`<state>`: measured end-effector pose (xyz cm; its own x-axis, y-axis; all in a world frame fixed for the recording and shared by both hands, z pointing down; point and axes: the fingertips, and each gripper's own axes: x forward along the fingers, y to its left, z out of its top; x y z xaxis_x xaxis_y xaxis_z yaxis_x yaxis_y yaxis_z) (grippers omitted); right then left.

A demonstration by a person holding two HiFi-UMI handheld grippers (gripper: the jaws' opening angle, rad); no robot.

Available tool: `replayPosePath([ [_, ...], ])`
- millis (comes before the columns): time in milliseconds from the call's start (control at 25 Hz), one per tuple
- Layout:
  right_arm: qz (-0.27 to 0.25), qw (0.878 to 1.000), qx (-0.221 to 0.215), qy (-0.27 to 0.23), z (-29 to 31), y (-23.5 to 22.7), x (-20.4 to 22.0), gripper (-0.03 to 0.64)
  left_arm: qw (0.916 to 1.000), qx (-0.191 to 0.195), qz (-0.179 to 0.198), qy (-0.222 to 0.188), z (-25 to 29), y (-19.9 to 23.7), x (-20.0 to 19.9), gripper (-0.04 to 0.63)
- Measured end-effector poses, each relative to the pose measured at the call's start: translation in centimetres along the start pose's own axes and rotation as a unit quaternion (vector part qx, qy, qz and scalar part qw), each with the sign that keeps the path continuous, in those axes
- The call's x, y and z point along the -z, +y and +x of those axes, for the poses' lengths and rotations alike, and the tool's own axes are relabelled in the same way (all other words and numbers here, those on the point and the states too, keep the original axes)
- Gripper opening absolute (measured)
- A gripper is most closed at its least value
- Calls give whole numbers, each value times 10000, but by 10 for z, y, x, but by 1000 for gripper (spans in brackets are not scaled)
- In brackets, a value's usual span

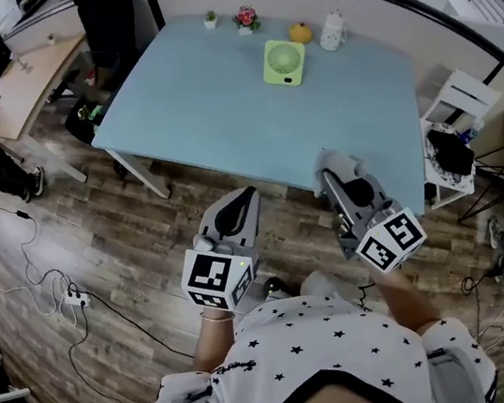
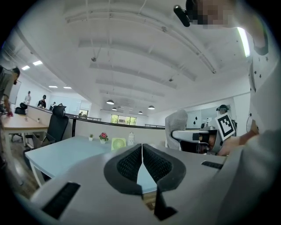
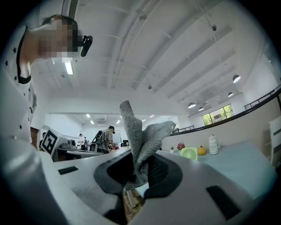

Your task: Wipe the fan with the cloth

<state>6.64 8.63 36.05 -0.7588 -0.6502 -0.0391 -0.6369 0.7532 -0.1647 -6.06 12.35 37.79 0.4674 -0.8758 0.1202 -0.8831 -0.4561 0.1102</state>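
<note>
right gripper [image 3: 139, 171] is clamped on the grey cloth [image 3: 141, 136]; left gripper [image 2: 142, 163] is closed and empty. the green fan [image 1: 284, 62] stands far across the table [image 1: 210, 117], well apart from both. wiping is judged not yet begun.

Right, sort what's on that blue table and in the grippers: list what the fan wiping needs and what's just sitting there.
Needed:
green fan, on the table
grey cloth, clamped in the right gripper

Just sitting there:
small potted plant
pink flowers
orange pumpkin
white jar
left gripper, shut and empty
</note>
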Motion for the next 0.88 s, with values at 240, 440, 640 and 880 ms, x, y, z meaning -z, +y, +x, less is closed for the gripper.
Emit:
replayPosePath([
  [240,50,9999,73,86,11,-18,3,48,9996,179,-167,152,26,7,9,31],
  [440,-7,10000,38,4,35,-45,-4,48,9997,129,-115,186,48,22,5,31],
  [640,76,9999,-134,-32,72,-72,-5,48,9997,-33,-29,261,79,47,-1,31],
  [880,185,9996,-191,28,109,-106,2,48,9996,-52,69,286,121,71,-9,31],
])
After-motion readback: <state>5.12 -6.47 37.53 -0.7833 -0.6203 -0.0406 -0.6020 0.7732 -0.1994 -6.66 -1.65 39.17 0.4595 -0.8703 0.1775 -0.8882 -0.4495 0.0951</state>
